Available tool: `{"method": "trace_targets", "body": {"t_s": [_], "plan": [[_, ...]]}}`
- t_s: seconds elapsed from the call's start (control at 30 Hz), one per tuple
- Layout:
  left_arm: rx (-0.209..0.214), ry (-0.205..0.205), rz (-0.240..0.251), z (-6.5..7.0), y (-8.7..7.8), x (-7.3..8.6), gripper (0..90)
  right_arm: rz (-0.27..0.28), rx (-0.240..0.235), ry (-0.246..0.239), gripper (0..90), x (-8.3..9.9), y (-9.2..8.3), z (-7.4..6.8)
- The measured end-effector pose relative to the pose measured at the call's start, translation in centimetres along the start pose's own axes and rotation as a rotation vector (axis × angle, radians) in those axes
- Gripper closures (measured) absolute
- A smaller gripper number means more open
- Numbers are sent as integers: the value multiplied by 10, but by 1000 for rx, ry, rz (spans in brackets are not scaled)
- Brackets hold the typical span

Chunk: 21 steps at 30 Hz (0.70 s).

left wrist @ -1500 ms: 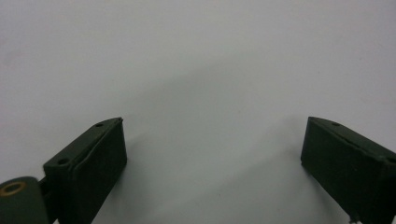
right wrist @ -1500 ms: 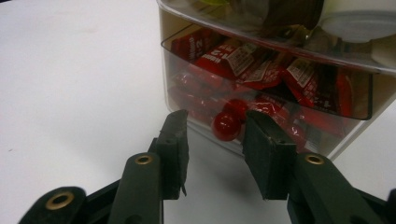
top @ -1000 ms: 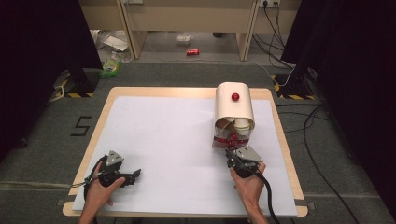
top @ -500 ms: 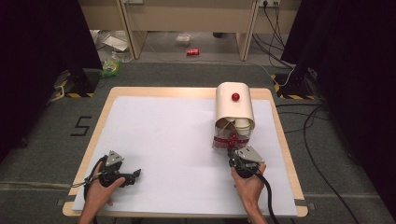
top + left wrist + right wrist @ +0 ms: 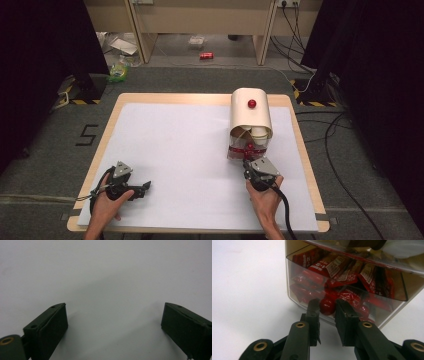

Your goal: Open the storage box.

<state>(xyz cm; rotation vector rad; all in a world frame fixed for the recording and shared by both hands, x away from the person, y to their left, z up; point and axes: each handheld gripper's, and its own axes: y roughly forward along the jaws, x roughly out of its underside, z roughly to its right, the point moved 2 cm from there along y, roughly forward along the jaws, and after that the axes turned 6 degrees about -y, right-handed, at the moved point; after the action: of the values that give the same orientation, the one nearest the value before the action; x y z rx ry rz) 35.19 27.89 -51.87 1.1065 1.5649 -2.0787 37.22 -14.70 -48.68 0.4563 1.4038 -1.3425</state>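
Right hand-held gripper [image 5: 327, 305]: jaws nearly closed around red knob [image 5: 327, 307] on drawer [image 5: 347, 277] of snack box [image 5: 250, 117]. Left hand-held gripper [image 5: 113, 320]: wide open, empty, well left of the snack box on the surface [image 5: 175, 145].

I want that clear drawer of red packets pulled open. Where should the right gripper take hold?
Grip the red knob on the drawer front, coming straight at the front face. It is the one part that sticks out from the flat panel. The right gripper already has a jaw on either side of it.

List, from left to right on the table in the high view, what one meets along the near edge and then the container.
Left gripper → right gripper → red knob on the drawer of the cream container.
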Motion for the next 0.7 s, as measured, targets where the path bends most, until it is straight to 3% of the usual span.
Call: {"method": "trace_targets", "body": {"t_s": [0.07,0.27,0.3,0.33,0.37,0.43,0.57,0.6,0.63,0.7], "plan": [[0,0,0,0,0,0,61,-2,9,-37,740,0,0,-1],[0,0,0,0,0,0,61,-3,0,-21,745,0,-1,-1],[1,0,0,0,0,0,61,4,3,-27,764,-1,-2,-1],[0,0,-1,0,0,0,61,20,3,-38,900,-2,-6,-1],[1,-1,0,0,0,0,60,63,-4,-56,900,-5,-11,0],[1,-1,-1,0,0,0,60,43,-32,-46,900,-6,-12,1],[1,0,-1,0,0,0,61,41,-45,-64,835,-5,-16,-2],[1,0,-1,0,0,0,60,26,-44,-36,743,-6,-15,0],[1,0,0,0,0,0,60,21,-40,-6,711,-5,-13,0],[1,0,-1,0,0,0,60,3,-34,5,697,-3,-11,1]]}}
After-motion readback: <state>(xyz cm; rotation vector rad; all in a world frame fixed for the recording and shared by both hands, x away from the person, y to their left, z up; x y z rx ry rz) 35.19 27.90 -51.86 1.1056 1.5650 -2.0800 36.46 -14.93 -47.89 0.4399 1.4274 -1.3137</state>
